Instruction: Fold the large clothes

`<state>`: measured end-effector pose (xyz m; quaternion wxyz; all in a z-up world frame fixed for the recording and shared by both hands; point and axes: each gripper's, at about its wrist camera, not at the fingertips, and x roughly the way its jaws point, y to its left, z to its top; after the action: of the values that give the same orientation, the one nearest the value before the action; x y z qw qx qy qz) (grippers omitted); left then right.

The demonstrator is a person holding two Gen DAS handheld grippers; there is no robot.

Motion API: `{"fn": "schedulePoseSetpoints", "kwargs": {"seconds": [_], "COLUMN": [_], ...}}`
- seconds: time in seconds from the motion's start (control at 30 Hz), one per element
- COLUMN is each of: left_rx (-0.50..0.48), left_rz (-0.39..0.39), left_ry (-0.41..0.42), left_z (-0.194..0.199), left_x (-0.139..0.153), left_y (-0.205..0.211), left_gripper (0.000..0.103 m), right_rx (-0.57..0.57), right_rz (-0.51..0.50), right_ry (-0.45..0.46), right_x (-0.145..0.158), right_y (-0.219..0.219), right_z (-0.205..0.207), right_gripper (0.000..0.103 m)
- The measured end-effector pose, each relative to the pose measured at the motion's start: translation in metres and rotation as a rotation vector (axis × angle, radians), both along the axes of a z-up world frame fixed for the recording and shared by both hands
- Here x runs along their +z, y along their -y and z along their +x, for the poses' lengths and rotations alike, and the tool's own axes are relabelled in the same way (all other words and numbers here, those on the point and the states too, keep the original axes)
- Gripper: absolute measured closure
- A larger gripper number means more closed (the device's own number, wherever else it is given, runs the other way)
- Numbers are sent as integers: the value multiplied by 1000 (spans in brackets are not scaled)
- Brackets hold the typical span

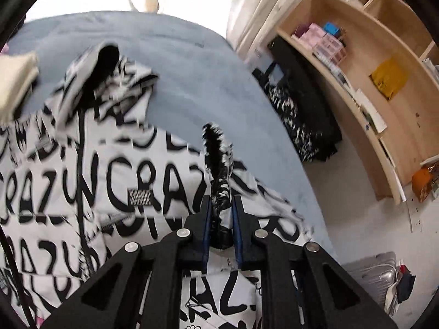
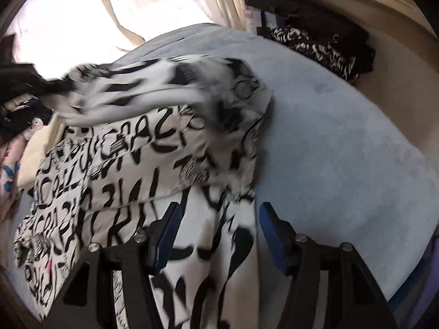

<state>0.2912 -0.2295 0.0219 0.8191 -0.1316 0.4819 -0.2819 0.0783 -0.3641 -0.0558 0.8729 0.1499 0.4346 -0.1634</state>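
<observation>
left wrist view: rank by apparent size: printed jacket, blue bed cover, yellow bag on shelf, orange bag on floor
1-2. Printed jacket and blue bed cover: similar area in frame; the jacket is closer and hides part of the cover, so unranked.
3. Yellow bag.
4. Orange bag, slightly smaller and cut by the frame edge, so unsure.

I count 1 printed jacket (image 1: 115,181), 1 blue bed (image 1: 192,63), 2 grippers: my left (image 1: 222,200), my right (image 2: 219,211).
</observation>
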Motion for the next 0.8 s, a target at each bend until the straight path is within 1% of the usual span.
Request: {"fn": "schedulePoseSetpoints", "kwargs": {"seconds": [0.03, 0.1, 0.13, 0.23, 0.27, 0.3, 0.33, 0.37, 0.43, 0.47, 0.5, 0.57, 0.63, 0.7, 0.73, 0.77, 0.8], "left_rx": [-3, -5, -9, 2, 12, 26, 51, 69, 118, 133, 149, 175, 186, 212, 229, 244, 250], "left_rz": [2, 8, 7, 10, 12, 14, 20, 23, 33, 37, 45, 72, 96, 155, 190, 216, 228], "left_ry": [7, 21, 25, 30, 32, 36, 41, 44, 47, 44, 38, 7, -53, -114, -136, -157, -188], "left_z": [2, 3, -1, -2, -2, -1, 1, 4, 9, 11, 12, 11, 7, -1, -4, -7, -10], "left_x": [8, 16, 16, 18, 18, 19, 20, 20, 17, 13, 6, -18, -50, -91, -109, -124, -140], "left_y": [-13, -14, -34, -46, -52, -57, -67, -74, -96, -105, -116, -140, -158, -177, -185, -193, -201], "left_gripper": [91, 91, 92, 91, 91, 91, 92, 92, 92, 92, 92, 92, 95, 97, 99, 99, 99], "right_rx": [12, 40, 52, 65, 65, 63, 59, 54, 38, 24, 13, 5, 1, 1, 0, 1, -1], "right_rz": [-17, -55, -79, -172, -183, -187, -195, -194, -162, -144, -113, -35, 2, 15, 23, 34, 48], "right_ry": [-9, -44, -57, -104, -116, -115, -117, -121, -98, -87, -79, -68, -79, -100, -112, -116, -123], "right_x": [-2, -9, -11, -24, -28, -29, -29, -28, -25, -23, -24, -30, -39, -47, -50, -51, -50], "right_y": [0, -4, -6, -13, -11, -9, -6, -2, 6, 13, 19, 29, 35, 37, 38, 39, 40], "right_z": [6, 24, 30, 50, 56, 59, 60, 60, 54, 49, 46, 40, 38, 40, 41, 40, 40], "right_gripper": [44, 44, 44, 44, 44, 52, 69, 73, 81, 83, 84, 84, 84, 84, 82, 81, 76]}}
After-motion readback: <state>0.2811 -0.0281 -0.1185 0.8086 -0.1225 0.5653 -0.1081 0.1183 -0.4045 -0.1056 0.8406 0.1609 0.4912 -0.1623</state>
